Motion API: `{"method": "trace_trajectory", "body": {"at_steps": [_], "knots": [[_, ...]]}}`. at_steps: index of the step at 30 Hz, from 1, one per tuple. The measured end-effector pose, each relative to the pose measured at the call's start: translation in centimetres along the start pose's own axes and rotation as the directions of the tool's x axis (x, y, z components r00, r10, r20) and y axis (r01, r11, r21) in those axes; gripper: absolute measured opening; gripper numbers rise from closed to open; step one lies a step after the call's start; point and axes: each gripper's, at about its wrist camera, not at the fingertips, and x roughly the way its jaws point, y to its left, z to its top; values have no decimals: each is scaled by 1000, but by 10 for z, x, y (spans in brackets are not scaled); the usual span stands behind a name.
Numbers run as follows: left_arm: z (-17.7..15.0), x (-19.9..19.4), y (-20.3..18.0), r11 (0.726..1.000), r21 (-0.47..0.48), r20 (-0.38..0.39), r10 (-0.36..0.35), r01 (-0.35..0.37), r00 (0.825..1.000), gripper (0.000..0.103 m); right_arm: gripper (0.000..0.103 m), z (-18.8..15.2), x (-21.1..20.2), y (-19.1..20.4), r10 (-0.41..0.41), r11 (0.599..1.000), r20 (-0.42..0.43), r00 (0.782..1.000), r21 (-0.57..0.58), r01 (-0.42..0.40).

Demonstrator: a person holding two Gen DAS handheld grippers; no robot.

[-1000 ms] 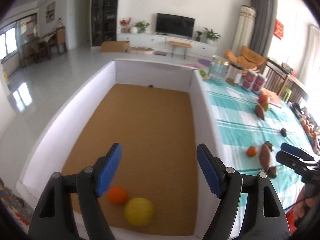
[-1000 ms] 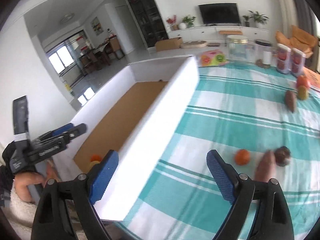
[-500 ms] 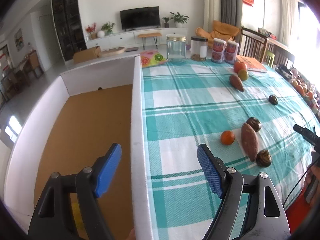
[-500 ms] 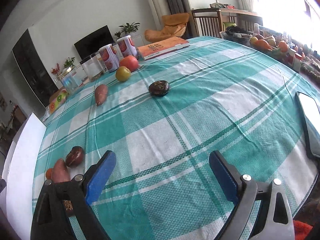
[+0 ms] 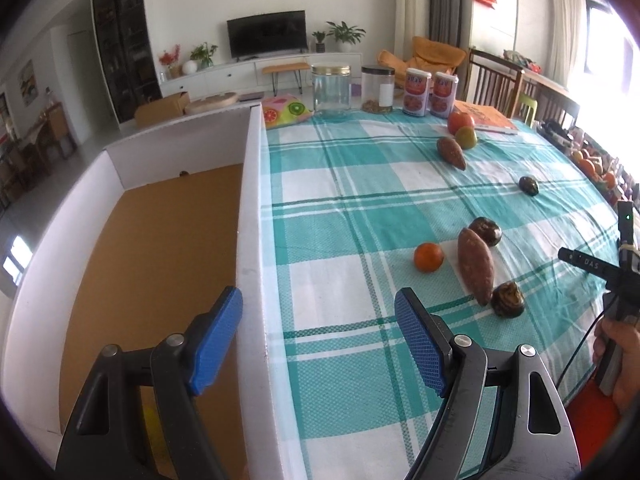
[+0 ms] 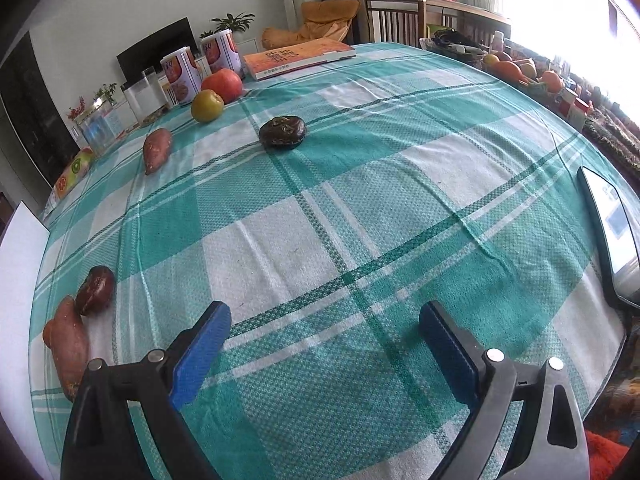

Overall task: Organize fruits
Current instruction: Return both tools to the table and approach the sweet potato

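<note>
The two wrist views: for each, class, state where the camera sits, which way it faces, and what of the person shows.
Left wrist: on the left gripper, facing down over the white box edge; a hand shows.
Right wrist: on the right gripper, jaws opening, empty, facing across the tablecloth; no body shows.
Shared: large sweet potato.
</note>
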Motion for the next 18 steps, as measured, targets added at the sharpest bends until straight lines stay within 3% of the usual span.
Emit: {"method": "trace_trajectory", "body": {"at_steps": [4,6,8,10,12,16,18], "knots": [[2,-10,1,997,-20,43,80,-79,996,81,103,-1,4,4,-11,1000,-19,1000,-21,11],[3,-24,-6,988,-17,118,153,-152,981,81,103,-1,4,5,-17,1000,-21,1000,-25,17],[5,-44,-15,988,3,216,148,-152,965,81,103,-1,5,6,-23,999,-24,999,-30,23],[8,-60,-28,994,26,280,96,-107,955,88,103,-1,6,9,-39,998,-28,999,-44,38],[10,-69,-44,998,65,305,-4,-17,952,90,103,-2,8,13,-63,996,-32,997,-65,61],[11,-46,-81,979,123,171,-185,165,968,90,103,-3,10,17,-91,992,-35,995,-89,87],[6,-23,-99,961,127,70,-256,246,964,90,103,-3,10,17,-89,992,-35,995,-90,85]]}}
